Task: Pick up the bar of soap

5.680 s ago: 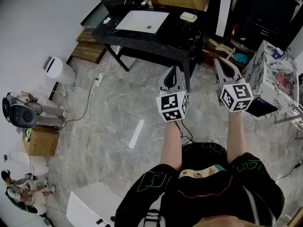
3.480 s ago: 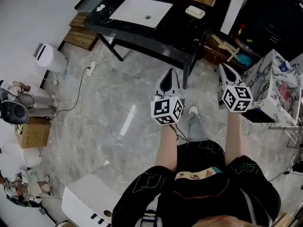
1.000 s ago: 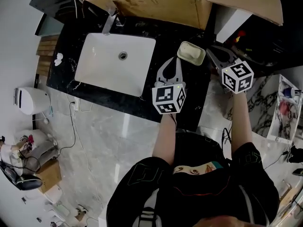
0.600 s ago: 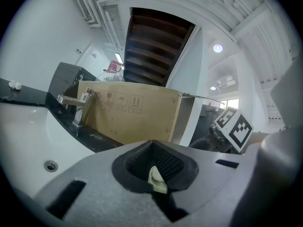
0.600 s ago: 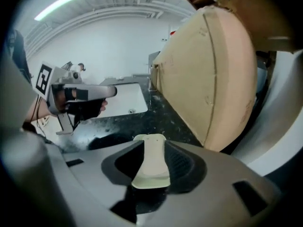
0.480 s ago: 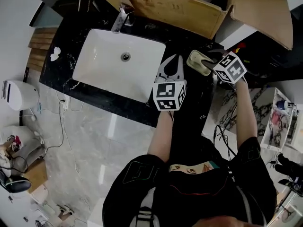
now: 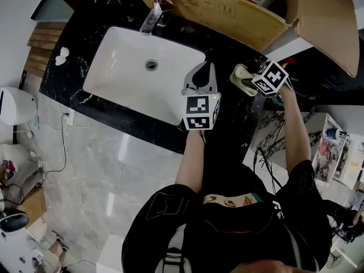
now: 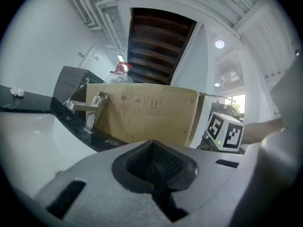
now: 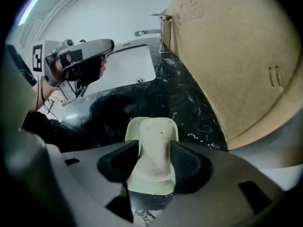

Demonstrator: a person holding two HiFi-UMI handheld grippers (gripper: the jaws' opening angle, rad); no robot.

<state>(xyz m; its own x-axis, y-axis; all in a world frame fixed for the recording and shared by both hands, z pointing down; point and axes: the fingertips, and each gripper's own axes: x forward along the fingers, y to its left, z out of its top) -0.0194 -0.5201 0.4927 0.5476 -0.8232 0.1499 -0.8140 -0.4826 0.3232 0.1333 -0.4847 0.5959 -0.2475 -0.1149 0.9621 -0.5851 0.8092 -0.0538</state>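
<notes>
A cream bar of soap [image 9: 155,136] lies in a pale green soap dish [image 9: 149,121] on the black marble counter [image 9: 184,98]. My right gripper [image 9: 154,151] is low over the dish and its jaws are opening, with a pad on each side of the soap. From the head view only the dish [image 7: 238,74] shows beside the right gripper [image 7: 249,83]. My left gripper [image 7: 203,68] hovers over the counter just right of the sink, its jaws shut and empty [image 8: 154,167].
A white sink [image 7: 114,67] with a chrome faucet [image 7: 152,19] fills the counter's left part. A big open cardboard box [image 7: 239,16] stands right behind the dish, close to the right gripper. The counter's front edge [image 7: 142,131] drops to a grey floor.
The right gripper has swung left and down onto the soap dish, and its jaws have spread around the soap. The left gripper has stayed beside the sink.
</notes>
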